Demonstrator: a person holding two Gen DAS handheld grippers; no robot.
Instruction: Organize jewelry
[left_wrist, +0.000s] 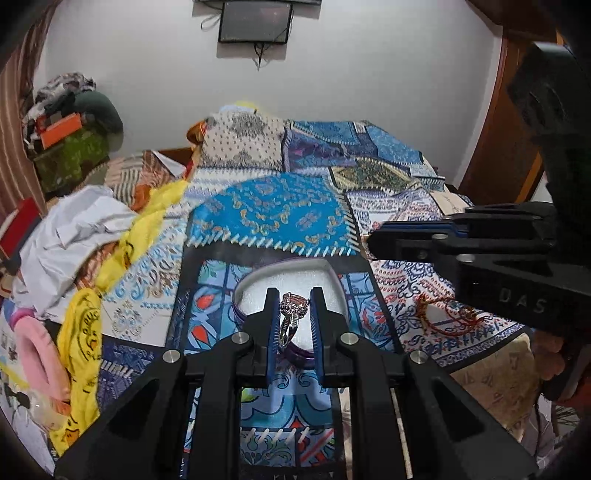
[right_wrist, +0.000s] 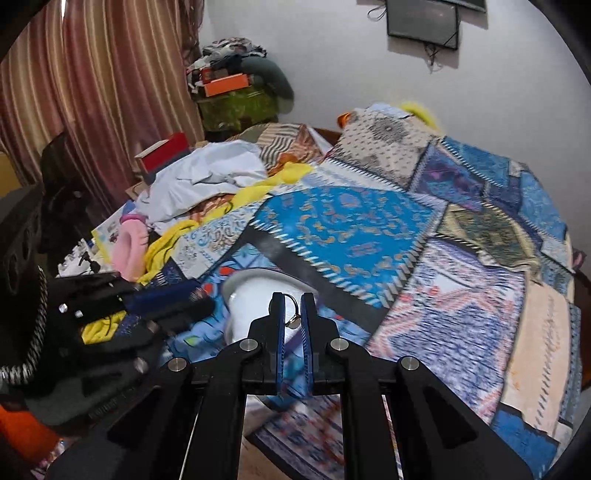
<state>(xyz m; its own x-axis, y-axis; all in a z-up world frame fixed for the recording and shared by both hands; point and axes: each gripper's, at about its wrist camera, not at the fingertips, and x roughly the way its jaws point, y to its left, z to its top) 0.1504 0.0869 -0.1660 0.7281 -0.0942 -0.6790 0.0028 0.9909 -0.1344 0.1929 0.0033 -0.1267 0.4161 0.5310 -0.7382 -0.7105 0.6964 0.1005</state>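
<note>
A shiny metal ring (left_wrist: 291, 317) hangs above a matt white-lined box (left_wrist: 258, 286) on patterned cloth bedspread (left_wrist: 273, 214).

Even indoor light, soft shadows. Glare on white box lining (left_wrist: 255, 295). Right view motion-blurred. Fisheye bends edges, dark vignette in corners.

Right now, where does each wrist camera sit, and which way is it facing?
Left wrist: on the left gripper, looking forward over the heart-shaped box on the quilt; its jaws pinch a ring; the right gripper crosses at right.
Right wrist: on the right gripper, facing the same box; its jaws hold an earring; the left gripper shows at left.
Shared: box, quilt, wall frame.
</note>
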